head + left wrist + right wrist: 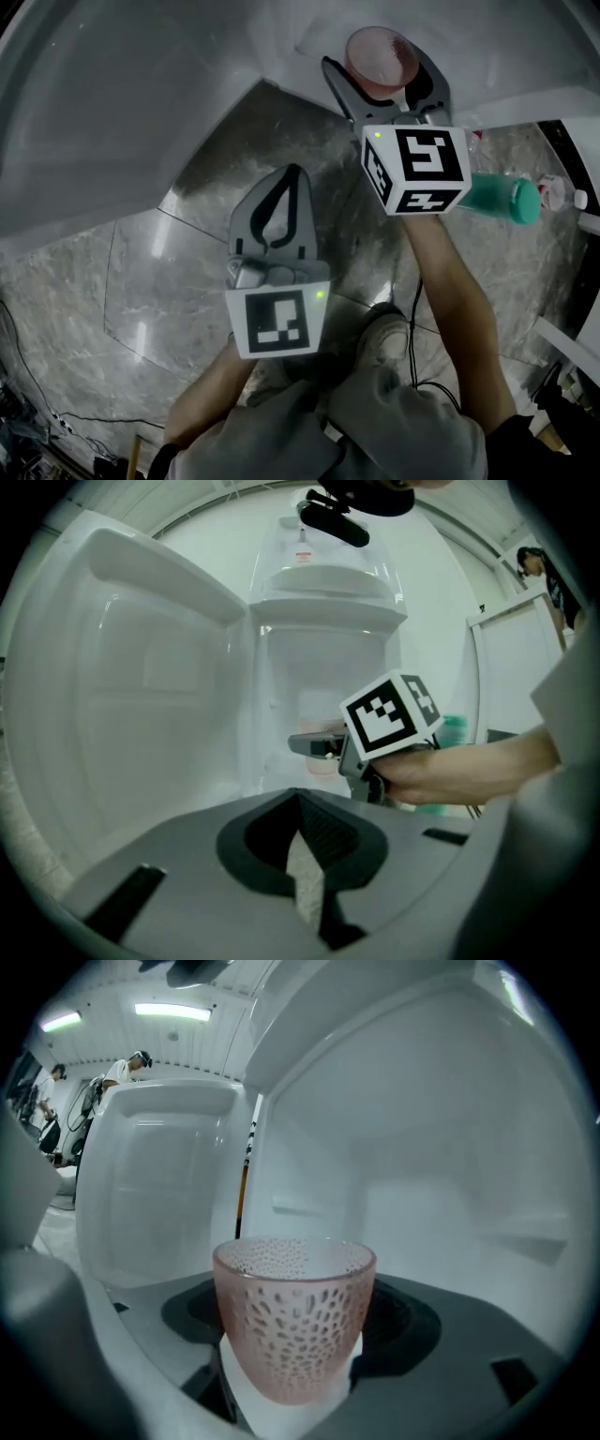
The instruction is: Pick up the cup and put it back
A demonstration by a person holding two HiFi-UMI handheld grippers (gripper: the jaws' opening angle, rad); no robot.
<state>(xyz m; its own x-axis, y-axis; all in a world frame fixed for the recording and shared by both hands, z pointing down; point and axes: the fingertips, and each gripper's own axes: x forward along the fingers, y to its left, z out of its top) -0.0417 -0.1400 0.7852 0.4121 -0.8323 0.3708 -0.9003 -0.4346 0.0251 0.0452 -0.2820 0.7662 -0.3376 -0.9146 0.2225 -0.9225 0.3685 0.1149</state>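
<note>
Head view: I look down on a white moulded plastic cabinet (141,94) and a grey veined marble floor (187,281). My left gripper (289,178) hangs over the floor, its tongs pressed together on nothing. My right gripper (382,75) pinches the cup (292,1316), which is frosted pink, pitted like honeycomb and upright at the cabinet's ledge. A teal bottle (502,197) shows just beside that gripper's black-and-white marker cube.

Right gripper (377,67) half hides the teal bottle (504,198).
</note>
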